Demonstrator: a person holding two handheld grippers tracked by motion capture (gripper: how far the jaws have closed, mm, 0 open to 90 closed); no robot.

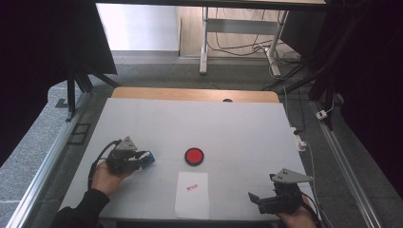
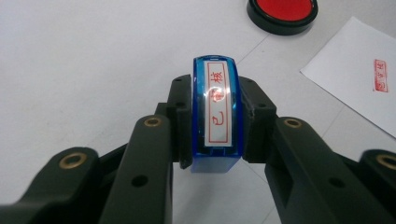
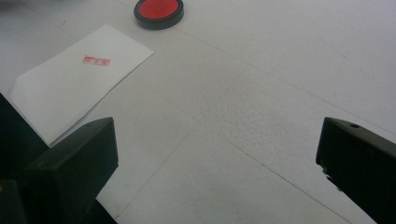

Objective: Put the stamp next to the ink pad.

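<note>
My left gripper [image 1: 142, 159] is shut on a blue stamp [image 1: 148, 158] just above the table's left side. In the left gripper view the stamp [image 2: 216, 114] sits clamped between both jaws, its white label with red characters facing the camera. A round red ink pad [image 1: 194, 156] in a black case lies at the table's middle, also seen as the ink pad [image 2: 281, 11] and the ink pad [image 3: 158, 11]. A white paper [image 1: 192, 194] with a red stamp mark [image 1: 192, 187] lies near the front edge. My right gripper [image 1: 262, 199] stands open at the front right, nothing between its jaws [image 3: 215, 172].
The white table top [image 1: 237, 128] has a wooden strip along its far edge. Beyond it stand a desk frame and trailing cables on the floor. Metal rails run along both sides of the table.
</note>
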